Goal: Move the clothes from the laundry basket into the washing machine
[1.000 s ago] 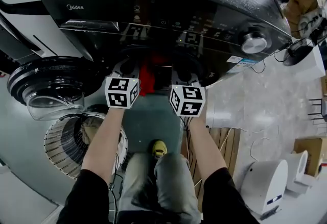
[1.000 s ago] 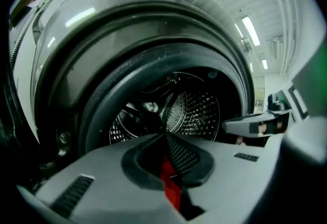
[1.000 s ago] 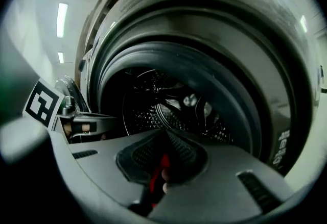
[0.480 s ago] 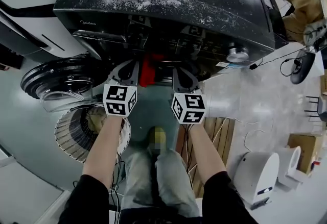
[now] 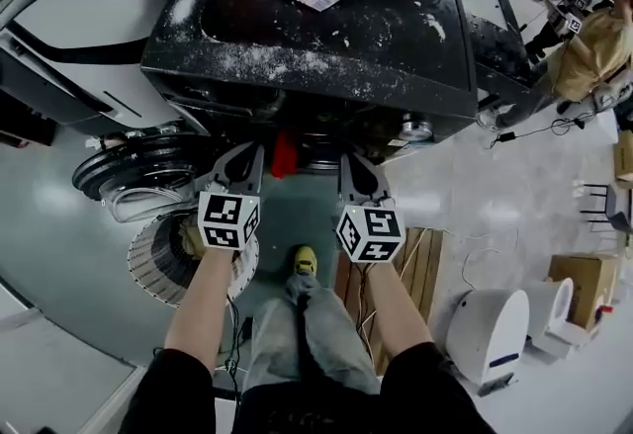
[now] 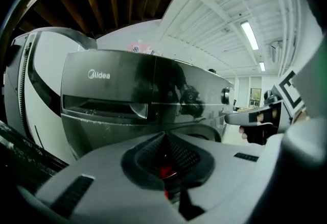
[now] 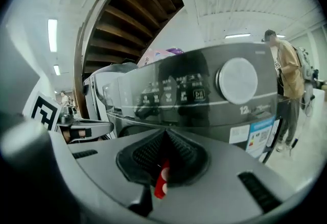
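Both tools are clamped shut on one red garment (image 5: 284,153), the left tool (image 5: 247,160) and the right tool (image 5: 358,175) each pinching an edge of it. The laundry basket (image 5: 163,264) sits on the floor below the left arm. Beyond is the washing machine (image 5: 326,46), its door (image 5: 134,180) swung open. This looks like the carry-to-drum step. Next, the garment must go into the opening and both tools must release it.

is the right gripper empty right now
No, the right gripper is shut on a strip of red cloth with white spots.
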The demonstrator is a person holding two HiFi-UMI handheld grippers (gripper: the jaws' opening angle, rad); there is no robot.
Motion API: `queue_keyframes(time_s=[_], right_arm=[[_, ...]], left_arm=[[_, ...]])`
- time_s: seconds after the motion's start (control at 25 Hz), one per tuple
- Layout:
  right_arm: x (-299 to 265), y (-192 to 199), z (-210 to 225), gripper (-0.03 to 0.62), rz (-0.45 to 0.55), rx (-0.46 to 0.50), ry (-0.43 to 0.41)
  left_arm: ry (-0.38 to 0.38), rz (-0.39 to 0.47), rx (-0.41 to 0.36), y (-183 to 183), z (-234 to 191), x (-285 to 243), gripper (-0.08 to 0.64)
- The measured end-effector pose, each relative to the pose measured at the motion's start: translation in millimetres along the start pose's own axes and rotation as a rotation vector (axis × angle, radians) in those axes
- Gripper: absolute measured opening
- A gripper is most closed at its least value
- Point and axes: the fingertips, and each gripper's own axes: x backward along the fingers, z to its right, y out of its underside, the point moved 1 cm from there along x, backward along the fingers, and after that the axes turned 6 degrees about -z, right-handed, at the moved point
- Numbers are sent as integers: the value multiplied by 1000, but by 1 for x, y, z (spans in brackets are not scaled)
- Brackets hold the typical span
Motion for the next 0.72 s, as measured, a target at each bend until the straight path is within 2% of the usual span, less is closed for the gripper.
queue_keyframes(time_s=[0.2,0.48,0.72], right_arm=[[38,-32,-9,5,-10,13,25],[79,-69,-24,3,-18,4,49],[103,-120,-29,5,21,15,63]], left_arm=[[1,29,37,-42,10,34,11],[-3,33,46,-91,17,79,11],[-5,41,28,-127,19,112,11]])
